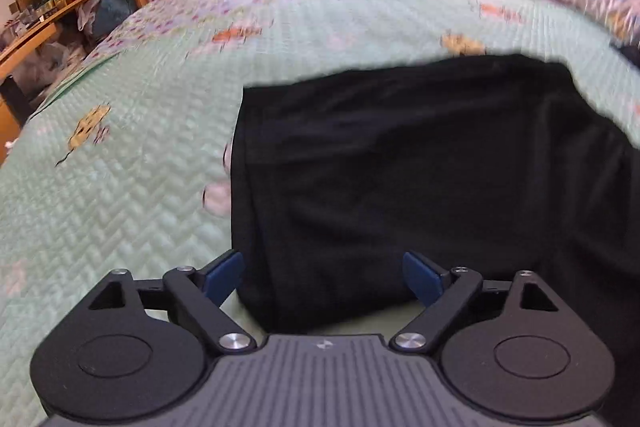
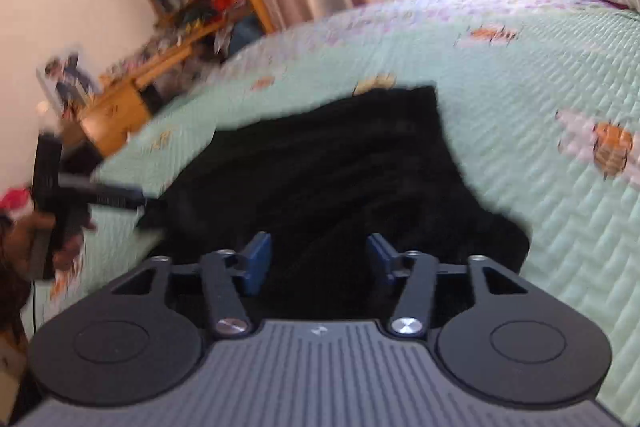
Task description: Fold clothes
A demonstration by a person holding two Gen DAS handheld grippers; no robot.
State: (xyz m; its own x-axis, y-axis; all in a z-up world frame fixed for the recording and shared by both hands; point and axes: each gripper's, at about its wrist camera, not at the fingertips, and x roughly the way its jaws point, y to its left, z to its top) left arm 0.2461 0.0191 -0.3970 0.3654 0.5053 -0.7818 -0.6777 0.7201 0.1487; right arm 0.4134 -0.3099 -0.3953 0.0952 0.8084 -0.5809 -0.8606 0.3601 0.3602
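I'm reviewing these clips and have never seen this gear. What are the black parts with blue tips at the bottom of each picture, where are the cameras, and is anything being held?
No robot here: a person carries a hand-held gripper in each hand, each with a wide-angle camera looking along its blue-tipped jaws. One picture looks over the left gripper, the other over the right gripper. In the right view the left tool also shows at the far left, gripped by a hand. A black garment lies, apparently folded, on a pale green quilted bedspread. Both pairs of jaws stand open, holding nothing.
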